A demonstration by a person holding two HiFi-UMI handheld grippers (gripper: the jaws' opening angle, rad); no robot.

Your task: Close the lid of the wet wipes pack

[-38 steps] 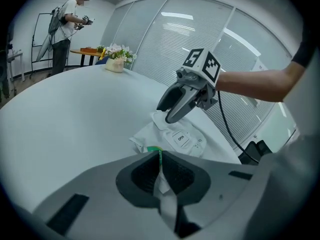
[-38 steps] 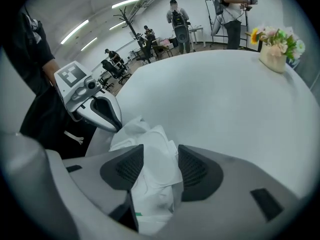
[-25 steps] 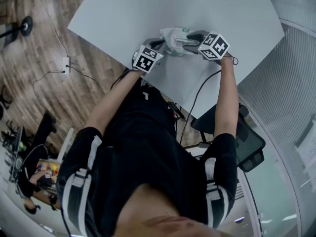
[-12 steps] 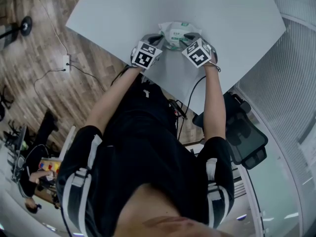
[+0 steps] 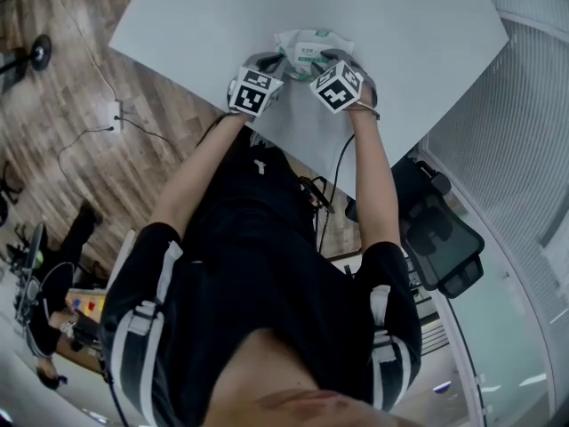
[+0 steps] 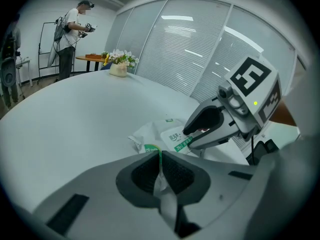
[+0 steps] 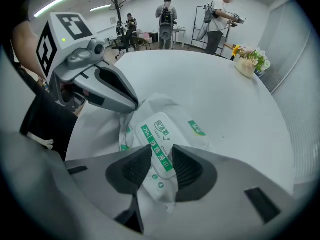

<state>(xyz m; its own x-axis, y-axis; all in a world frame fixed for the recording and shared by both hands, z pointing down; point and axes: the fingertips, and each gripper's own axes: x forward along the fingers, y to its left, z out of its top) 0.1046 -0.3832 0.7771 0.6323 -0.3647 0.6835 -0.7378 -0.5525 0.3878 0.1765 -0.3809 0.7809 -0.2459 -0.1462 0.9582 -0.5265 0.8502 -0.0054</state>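
The white wet wipes pack (image 5: 307,47) lies on the white table (image 5: 178,16), near the edge closest to the person. Its flat white lid (image 7: 161,134) carries a green label strip. My right gripper (image 7: 161,151) points steeply down over the pack, and its pads press on the near end of the lid from both sides. My left gripper (image 6: 160,156) is shut on the crumpled edge of the pack's wrapper (image 6: 150,146) at the left end. In the head view the marker cubes hide both sets of jaws.
A vase of flowers (image 7: 248,64) stands at the far side of the table. Several people stand beyond it by a small table (image 6: 92,58). An office chair (image 5: 440,238) sits to the right of the person, and a cable (image 5: 333,194) hangs from the right gripper.
The right gripper has come in from the right, tipped down over the pack, and its jaws have narrowed onto the lid. The left gripper has kept its hold.
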